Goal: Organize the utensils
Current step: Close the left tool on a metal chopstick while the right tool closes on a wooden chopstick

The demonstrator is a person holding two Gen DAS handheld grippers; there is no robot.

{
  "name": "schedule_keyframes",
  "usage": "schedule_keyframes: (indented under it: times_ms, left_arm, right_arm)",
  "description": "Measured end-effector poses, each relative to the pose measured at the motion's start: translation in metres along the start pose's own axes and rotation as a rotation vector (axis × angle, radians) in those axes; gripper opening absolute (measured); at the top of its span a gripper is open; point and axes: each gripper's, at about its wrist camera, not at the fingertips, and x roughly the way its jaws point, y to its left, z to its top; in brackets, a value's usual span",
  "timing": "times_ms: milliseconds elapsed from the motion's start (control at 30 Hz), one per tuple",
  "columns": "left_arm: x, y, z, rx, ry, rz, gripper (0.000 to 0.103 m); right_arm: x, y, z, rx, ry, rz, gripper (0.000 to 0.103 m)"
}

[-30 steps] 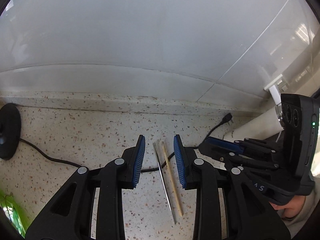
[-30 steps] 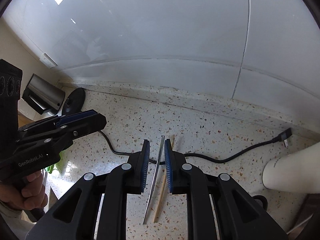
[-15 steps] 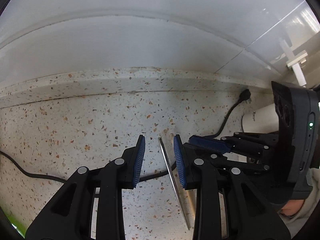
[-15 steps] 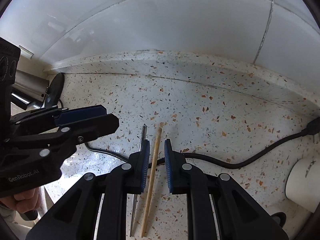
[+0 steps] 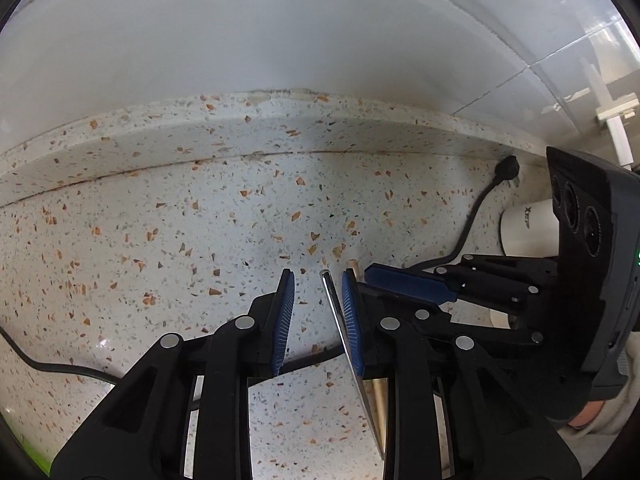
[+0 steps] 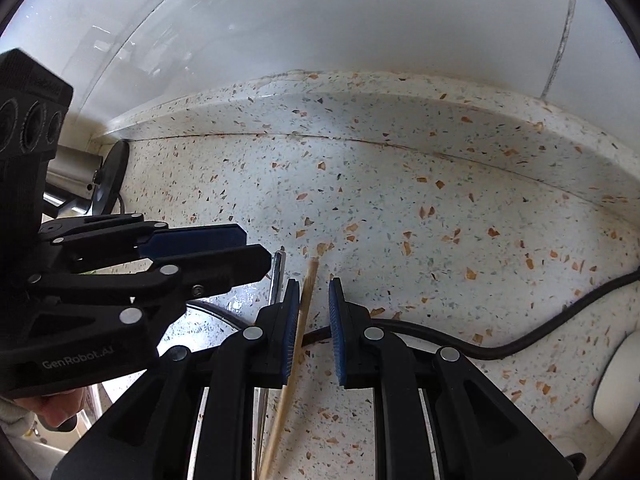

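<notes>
**Chopsticks straddled, not yet gripped**

Chopsticks are bracketed by parted fingers: steel one (image 5: 347, 332) by the left gripper (image 5: 316, 316), wooden one (image 6: 298, 332) by the right gripper (image 6: 314, 328), mid-counter (image 5: 160, 232). Nothing is clamped. A closing finger could catch the cord (image 6: 500, 348) underneath, or nudge the neighbouring stick. White wall (image 5: 280, 40) behind.

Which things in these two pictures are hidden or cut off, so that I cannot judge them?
- Left wrist view: the wooden chopstick is mostly hidden behind the left gripper.
- Right wrist view: the metal chopstick is mostly hidden behind the right gripper; both sticks' near ends are cut off by the bottom edge.
- The white cup is cut by the right edge.
</notes>
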Motion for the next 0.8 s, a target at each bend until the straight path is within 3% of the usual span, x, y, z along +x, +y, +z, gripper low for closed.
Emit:
schedule_keyframes:
  times_ms: [433, 633, 800]
  left_arm:
    - [0.015, -0.003, 0.018, 0.027, 0.068, -0.032, 0.018]
    - [0.025, -0.002, 0.020, 0.005, 0.107, -0.050, 0.008]
    - [0.031, -0.004, 0.022, 0.000, 0.126, -0.051, 0.006]
  right_arm:
    - [0.002, -0.003, 0.008, -0.004, 0.009, 0.014, 0.012]
    - [0.004, -0.001, 0.011, -0.013, 0.011, 0.014, 0.012]
    - [0.005, 0.000, 0.011, -0.011, 0.017, 0.015, 0.006]
